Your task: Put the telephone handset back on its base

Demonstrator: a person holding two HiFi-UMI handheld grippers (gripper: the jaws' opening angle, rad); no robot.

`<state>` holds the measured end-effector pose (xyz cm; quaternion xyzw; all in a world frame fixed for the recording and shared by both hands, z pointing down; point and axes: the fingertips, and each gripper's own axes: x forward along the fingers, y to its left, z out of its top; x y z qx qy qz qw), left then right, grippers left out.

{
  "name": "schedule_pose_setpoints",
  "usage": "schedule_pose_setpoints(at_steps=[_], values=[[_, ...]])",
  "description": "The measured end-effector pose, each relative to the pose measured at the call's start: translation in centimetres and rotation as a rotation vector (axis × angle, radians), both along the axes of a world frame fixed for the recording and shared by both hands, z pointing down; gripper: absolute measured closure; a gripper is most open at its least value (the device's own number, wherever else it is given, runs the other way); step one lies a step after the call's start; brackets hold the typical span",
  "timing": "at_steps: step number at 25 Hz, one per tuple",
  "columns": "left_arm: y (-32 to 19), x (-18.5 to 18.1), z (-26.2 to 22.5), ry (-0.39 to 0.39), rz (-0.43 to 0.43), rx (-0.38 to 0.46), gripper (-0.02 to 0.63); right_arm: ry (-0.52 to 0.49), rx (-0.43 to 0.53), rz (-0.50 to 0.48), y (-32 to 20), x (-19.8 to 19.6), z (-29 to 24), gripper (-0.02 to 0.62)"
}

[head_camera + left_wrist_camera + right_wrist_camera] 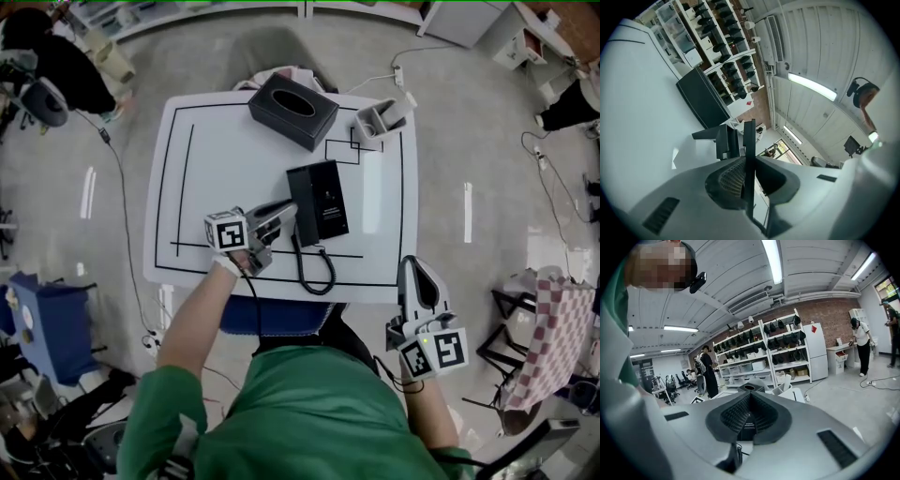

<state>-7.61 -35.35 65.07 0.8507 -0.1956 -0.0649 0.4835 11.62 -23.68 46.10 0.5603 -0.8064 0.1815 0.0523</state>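
The black telephone base (328, 199) lies in the middle of the white table (206, 187). The black handset (298, 202) runs along the base's left side, and its coiled cord (314, 272) loops toward the table's front edge. My left gripper (286, 217) reaches in from the left and is shut on the handset. In the left gripper view this shows as a thin black edge (749, 136) clamped between the ribbed pads (731, 180). My right gripper (410, 264) hangs shut and empty past the table's front right corner, its pads (736, 414) pressed together.
A black tissue box (292, 110) lies at the back of the table, with a grey holder (380, 119) to its right. Cables run over the floor around the table. A checked cloth (553, 319) hangs over a stand at the right. People stand by the shelves (787, 352).
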Motion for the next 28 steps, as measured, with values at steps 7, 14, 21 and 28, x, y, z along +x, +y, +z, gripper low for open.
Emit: schedule_pose_setpoints(at_steps=[7, 14, 21, 28], values=[[-0.2, 0.0, 2.0, 0.034, -0.028, -0.129, 0.528, -0.005, -0.005, 0.026, 0.2, 0.4, -0.1, 0.574], [-0.9, -0.1, 3.3, 0.023, -0.045, -0.164, 0.528, -0.009, -0.005, 0.035, 0.5, 0.6, 0.1, 0.574], [-0.9, 0.2, 3.6, 0.004, -0.048, -0.169, 0.528, -0.013, -0.005, 0.047, 1.1, 1.3, 0.1, 0.574], [-1.4, -0.1, 2.1, -0.020, -0.086, -0.161, 0.393, -0.014, 0.024, 0.035, 0.6, 1.6, -0.7, 0.574]])
